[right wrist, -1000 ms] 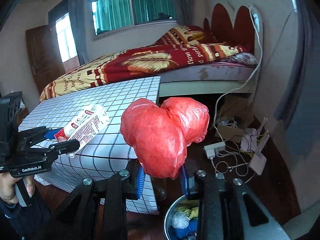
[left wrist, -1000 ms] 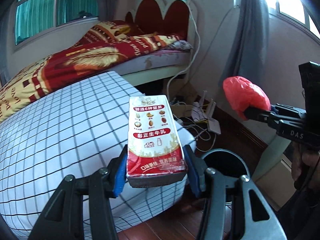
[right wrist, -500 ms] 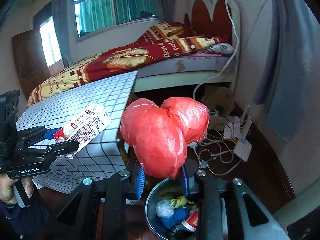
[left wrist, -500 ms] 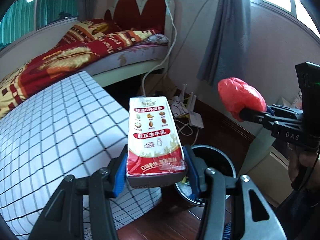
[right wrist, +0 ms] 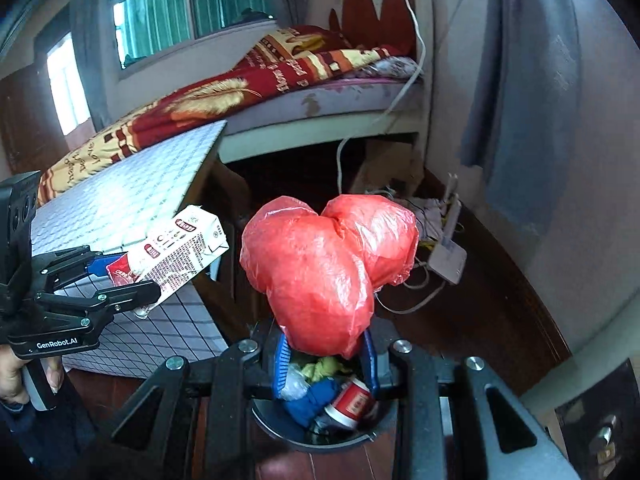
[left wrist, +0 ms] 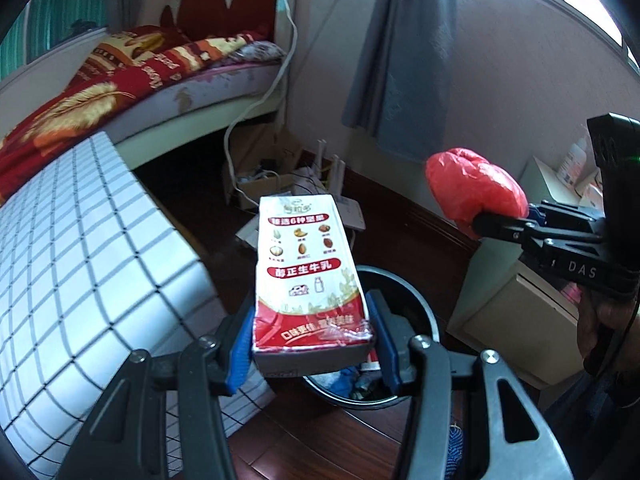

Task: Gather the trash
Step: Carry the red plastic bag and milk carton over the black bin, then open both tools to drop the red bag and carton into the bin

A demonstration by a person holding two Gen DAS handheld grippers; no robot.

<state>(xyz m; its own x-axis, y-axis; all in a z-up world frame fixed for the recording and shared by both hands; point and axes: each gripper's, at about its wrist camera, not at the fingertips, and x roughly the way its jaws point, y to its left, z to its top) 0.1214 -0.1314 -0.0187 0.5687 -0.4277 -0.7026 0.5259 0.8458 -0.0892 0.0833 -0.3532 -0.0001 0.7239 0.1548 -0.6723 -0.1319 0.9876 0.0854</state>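
Left wrist view: the left gripper (left wrist: 310, 344) has its jaws clamped on the bottom end of a milk carton (left wrist: 308, 276), which stands up from them at the centre. Behind and below it, toward 5 o'clock, the round trash bin (left wrist: 416, 304) shows only part of its rim; the carton hides most of the opening. At 3 o'clock the right gripper (left wrist: 500, 220) holds a red plastic bag (left wrist: 472, 192).

Right wrist view: the right gripper's jaws are closed on the bag's (right wrist: 320, 272) lower end. The bin (right wrist: 276, 428) sits at 6 o'clock, partly covered by the fingers; a can and blue scraps show inside. At 9 o'clock the carton (right wrist: 176, 256) juts out before the checked counter (right wrist: 120, 204).
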